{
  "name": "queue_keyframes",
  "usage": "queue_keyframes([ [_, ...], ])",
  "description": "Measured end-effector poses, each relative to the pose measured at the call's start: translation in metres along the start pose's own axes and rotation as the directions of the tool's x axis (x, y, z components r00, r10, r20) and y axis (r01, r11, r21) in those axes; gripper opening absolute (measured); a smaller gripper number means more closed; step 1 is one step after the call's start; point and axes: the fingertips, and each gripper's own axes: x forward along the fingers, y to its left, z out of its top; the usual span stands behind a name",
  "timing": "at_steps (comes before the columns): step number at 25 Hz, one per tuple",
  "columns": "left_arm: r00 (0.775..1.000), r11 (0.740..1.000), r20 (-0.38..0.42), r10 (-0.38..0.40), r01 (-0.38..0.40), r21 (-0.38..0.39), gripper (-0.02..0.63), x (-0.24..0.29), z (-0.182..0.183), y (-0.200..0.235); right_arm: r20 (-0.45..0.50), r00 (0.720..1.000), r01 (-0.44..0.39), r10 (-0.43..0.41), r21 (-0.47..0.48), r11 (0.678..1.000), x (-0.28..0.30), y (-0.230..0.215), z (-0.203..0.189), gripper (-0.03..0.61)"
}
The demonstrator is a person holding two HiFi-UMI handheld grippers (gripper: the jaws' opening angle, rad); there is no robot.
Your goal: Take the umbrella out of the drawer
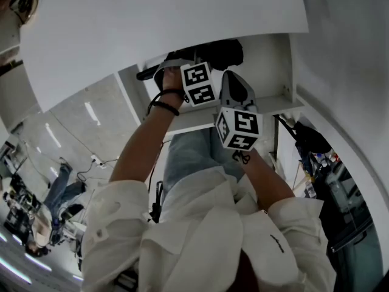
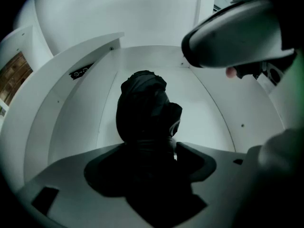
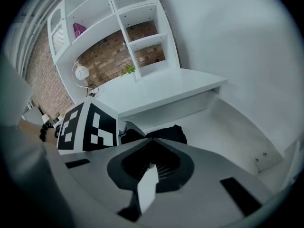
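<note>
A black folded umbrella [image 2: 145, 108] lies lengthwise in the open white drawer [image 2: 80, 122], under the desk edge. From above, the umbrella [image 1: 216, 52] shows dark at the drawer's back. My left gripper [image 2: 149, 160] points steeply down over its near end. The jaws stand wide on either side of the umbrella, with a sliver of light at the right pad. My left gripper [image 1: 185, 72] reaches into the drawer [image 1: 276, 105]. My right gripper [image 3: 152, 167] is at the drawer's front, shut on a thin white edge that looks like the drawer front. In the head view the right gripper [image 1: 236, 90] sits beside the left.
The white desk top [image 1: 164, 23] overhangs the drawer's back. White shelves [image 3: 137, 27] against a brick wall hold a round lamp [image 3: 81, 72] and a small plant [image 3: 127, 70]. Cables and another person [image 1: 61, 187] are on the floor at left, and dark bags [image 1: 310, 135] at right.
</note>
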Motion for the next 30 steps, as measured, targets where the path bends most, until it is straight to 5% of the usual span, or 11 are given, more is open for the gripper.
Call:
queue_keyframes([
  [2,1.0,1.0,-0.002,0.003,-0.003,0.023,0.303,0.0,0.001,-0.001,0.005,1.0,0.001,-0.001,0.0,1.0,-0.001,-0.002,0.001,0.017],
  [10,1.0,0.999,0.015,0.025,-0.025,0.032,0.272,-0.006,0.001,-0.002,0.034,0.999,0.004,-0.004,-0.005,1.0,-0.016,-0.004,0.017,0.017],
  [21,0.986,0.993,0.163,0.044,-0.025,-0.117,0.267,-0.056,0.024,-0.019,0.119,0.992,0.051,-0.047,-0.035,0.998,-0.062,-0.026,0.046,0.017],
  [26,0.955,0.97,0.279,0.098,-0.03,-0.24,0.267,-0.102,0.041,-0.021,0.198,0.979,0.064,-0.056,-0.035,0.997,-0.096,-0.029,0.075,0.017],
  [30,0.904,0.935,0.389,0.178,-0.032,-0.354,0.267,-0.158,0.057,-0.019,0.253,0.966,0.071,-0.056,-0.053,0.996,-0.125,-0.029,0.102,0.017],
])
